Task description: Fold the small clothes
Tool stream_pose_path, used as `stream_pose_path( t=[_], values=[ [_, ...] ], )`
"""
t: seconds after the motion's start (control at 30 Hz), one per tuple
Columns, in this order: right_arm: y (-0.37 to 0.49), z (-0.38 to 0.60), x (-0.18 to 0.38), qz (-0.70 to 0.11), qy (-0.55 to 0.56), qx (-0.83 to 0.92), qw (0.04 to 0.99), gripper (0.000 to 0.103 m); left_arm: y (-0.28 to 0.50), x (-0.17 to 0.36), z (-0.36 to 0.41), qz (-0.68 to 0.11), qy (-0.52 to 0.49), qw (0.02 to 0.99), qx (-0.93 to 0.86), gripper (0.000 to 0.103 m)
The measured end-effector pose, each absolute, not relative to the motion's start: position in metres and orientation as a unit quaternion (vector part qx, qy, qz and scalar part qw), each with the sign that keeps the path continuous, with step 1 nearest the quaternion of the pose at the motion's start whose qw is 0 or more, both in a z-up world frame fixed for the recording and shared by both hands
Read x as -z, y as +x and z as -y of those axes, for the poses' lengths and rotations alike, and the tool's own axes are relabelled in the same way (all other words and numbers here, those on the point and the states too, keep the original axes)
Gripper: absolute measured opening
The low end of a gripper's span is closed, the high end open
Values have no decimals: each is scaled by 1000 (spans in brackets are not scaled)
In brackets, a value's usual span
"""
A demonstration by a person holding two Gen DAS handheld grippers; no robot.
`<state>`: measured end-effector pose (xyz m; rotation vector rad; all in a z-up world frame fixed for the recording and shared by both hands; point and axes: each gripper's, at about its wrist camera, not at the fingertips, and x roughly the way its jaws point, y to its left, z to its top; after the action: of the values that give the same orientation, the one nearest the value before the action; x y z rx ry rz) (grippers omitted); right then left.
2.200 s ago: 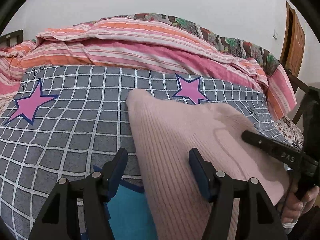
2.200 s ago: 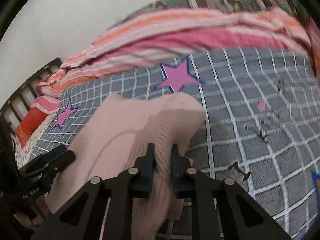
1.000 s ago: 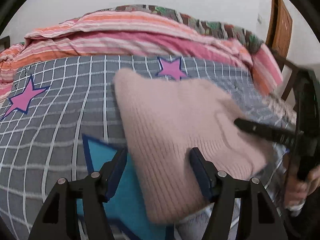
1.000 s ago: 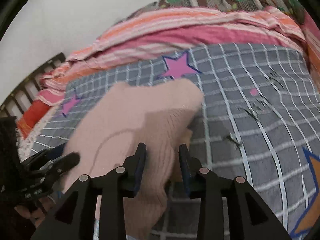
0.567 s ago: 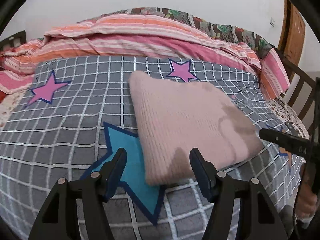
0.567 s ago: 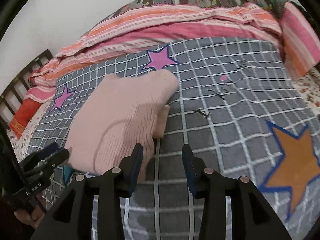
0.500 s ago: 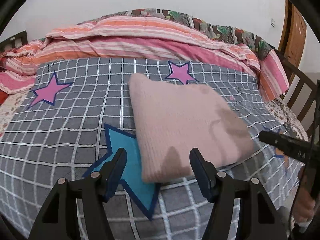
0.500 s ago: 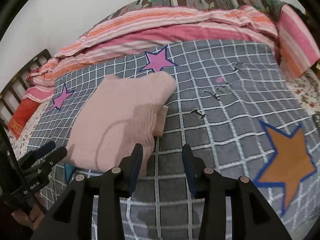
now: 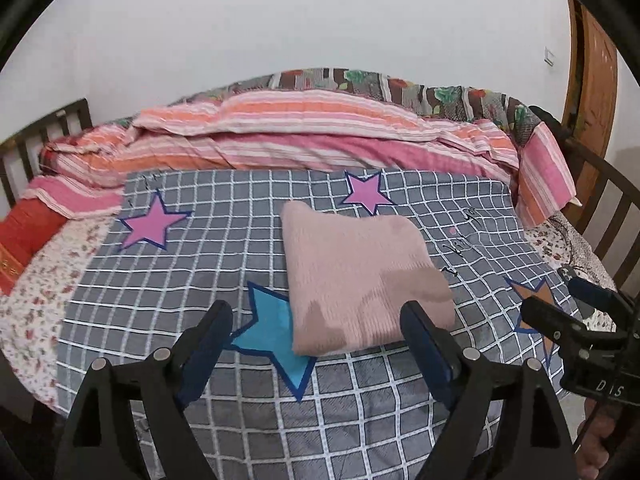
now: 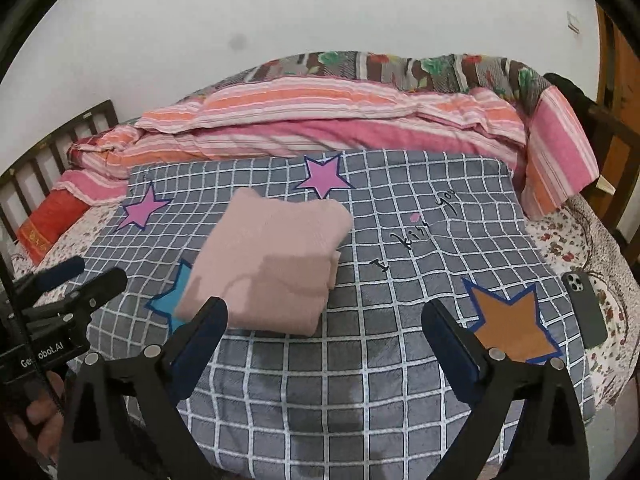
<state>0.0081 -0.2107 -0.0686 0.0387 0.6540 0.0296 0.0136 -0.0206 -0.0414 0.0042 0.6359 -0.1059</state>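
A pink knitted garment [image 9: 360,280] [image 10: 268,268] lies folded into a thick rectangle on the grey checked blanket [image 9: 168,280] [image 10: 400,320]. My left gripper [image 9: 316,332] hangs above and in front of its near edge, jaws opening, nothing between them. My right gripper [image 10: 324,328] is lifted off to the garment's right, jaws opening wide over bare blanket, nothing held. Each view shows the other gripper at its edge: the right gripper [image 9: 576,320] and the left gripper [image 10: 72,292], each in a hand.
A striped pink and orange quilt [image 9: 300,140] is heaped along the far side against the wall. A dark phone [image 10: 586,308] lies on the floral sheet at the right. A wooden bed rail [image 9: 616,208] runs along the right, a red cushion [image 9: 24,236] at the left.
Both grippers have let go of the pink garment, risen and drawn back from it. The right jaws went from shut on the knit to wide apart; the left widened too.
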Motion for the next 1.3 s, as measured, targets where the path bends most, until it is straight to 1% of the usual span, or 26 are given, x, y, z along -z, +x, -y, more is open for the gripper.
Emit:
stream_pose_path(
  t=[0.47,1.3],
  values=[
    [-21,209,61,-318,1,8,948,98,-20,23,16,-293,7,955,37,85],
    [-32,216,57,-313,10,18,949,98,-30,17,10,-288,9,957,39,85]
  ],
)
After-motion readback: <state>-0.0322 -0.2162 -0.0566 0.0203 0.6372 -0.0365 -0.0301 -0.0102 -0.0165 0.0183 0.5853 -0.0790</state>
